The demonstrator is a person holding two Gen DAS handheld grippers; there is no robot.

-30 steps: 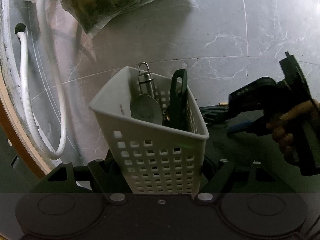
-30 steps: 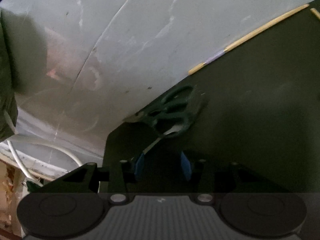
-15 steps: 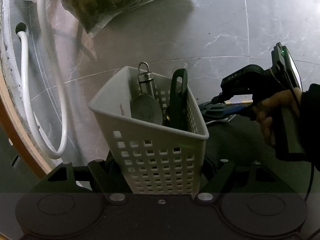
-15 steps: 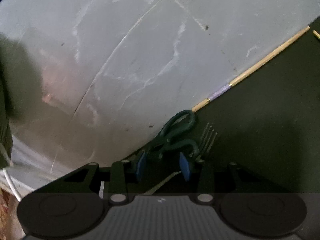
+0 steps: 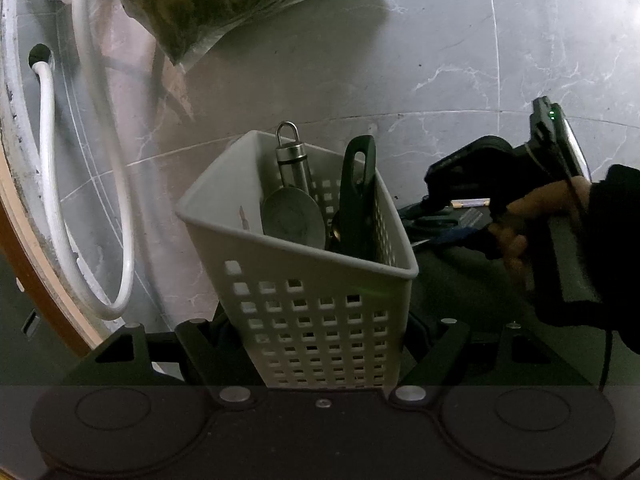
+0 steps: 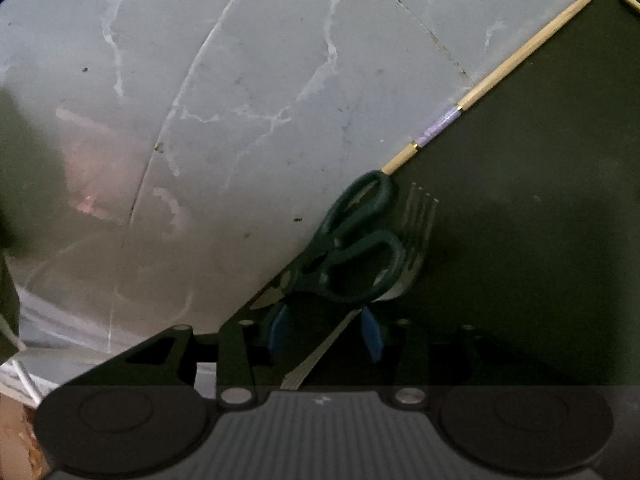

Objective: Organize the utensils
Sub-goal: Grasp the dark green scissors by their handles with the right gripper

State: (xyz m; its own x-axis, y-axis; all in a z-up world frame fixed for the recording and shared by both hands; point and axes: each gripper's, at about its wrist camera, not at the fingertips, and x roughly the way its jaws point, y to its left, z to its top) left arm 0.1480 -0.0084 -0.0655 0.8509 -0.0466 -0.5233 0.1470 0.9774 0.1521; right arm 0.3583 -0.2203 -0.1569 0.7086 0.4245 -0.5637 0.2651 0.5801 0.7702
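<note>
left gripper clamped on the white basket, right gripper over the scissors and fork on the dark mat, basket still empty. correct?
Not quite: the white basket is not empty. The left wrist view shows a metal ladle and a dark-handled utensil standing in it. The rest holds: left gripper clamps the basket, right gripper sits over the scissors and fork.

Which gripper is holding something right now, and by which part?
The left gripper holds the white basket by its lower side walls. The right gripper holds nothing: its jaws stand open over the scissors.
</note>
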